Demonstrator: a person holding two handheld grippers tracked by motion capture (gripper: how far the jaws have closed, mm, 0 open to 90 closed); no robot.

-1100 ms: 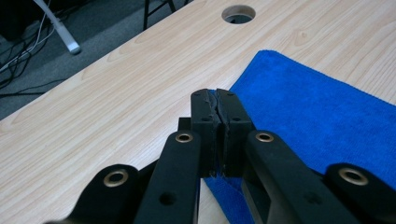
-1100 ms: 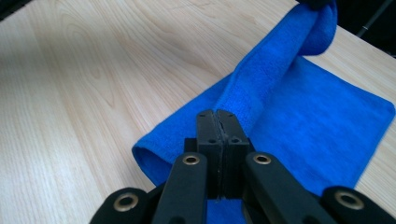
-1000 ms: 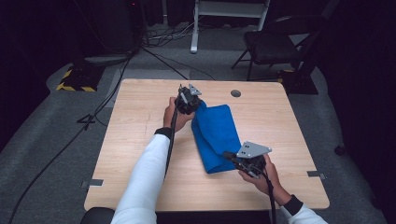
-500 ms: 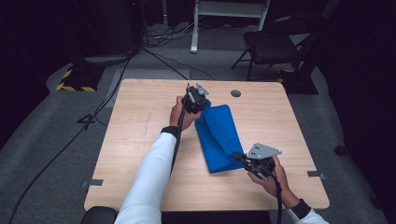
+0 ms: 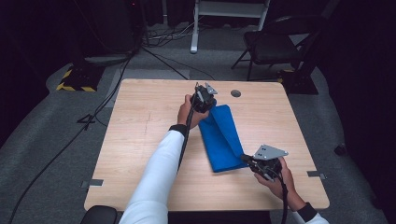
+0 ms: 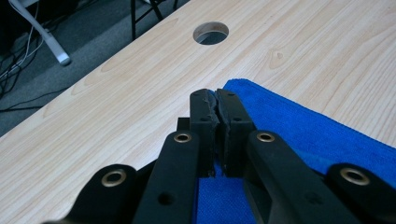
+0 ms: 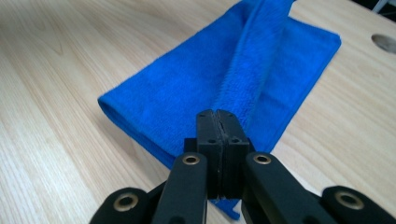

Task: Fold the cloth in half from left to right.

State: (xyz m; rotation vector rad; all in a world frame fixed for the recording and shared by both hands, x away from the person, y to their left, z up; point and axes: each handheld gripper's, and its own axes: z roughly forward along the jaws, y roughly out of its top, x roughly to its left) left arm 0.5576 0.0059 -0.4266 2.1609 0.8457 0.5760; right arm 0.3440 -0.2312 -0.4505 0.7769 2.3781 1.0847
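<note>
A blue cloth (image 5: 224, 135) lies folded lengthwise on the wooden table (image 5: 140, 121), with its upper layer raised in a ridge between the two grippers. My left gripper (image 5: 208, 100) is shut on the cloth's far corner, and the cloth (image 6: 303, 126) spreads below and to the right of its jaws (image 6: 217, 95). At the near end, my right gripper (image 5: 246, 158) is shut on the other corner. From its closed jaws (image 7: 217, 116) a lifted fold of the cloth (image 7: 187, 88) runs away across the flat layer.
A round cable hole (image 5: 236, 93) pierces the tabletop just beyond the cloth (image 6: 211, 33). Bare wood lies to the left of the cloth. Past the far edge stand a black chair (image 5: 275, 42) and cables on the grey floor.
Both grippers have moved to the right with the cloth's edge. The upper layer has come over with them, and the cloth now lies longer and narrower.
</note>
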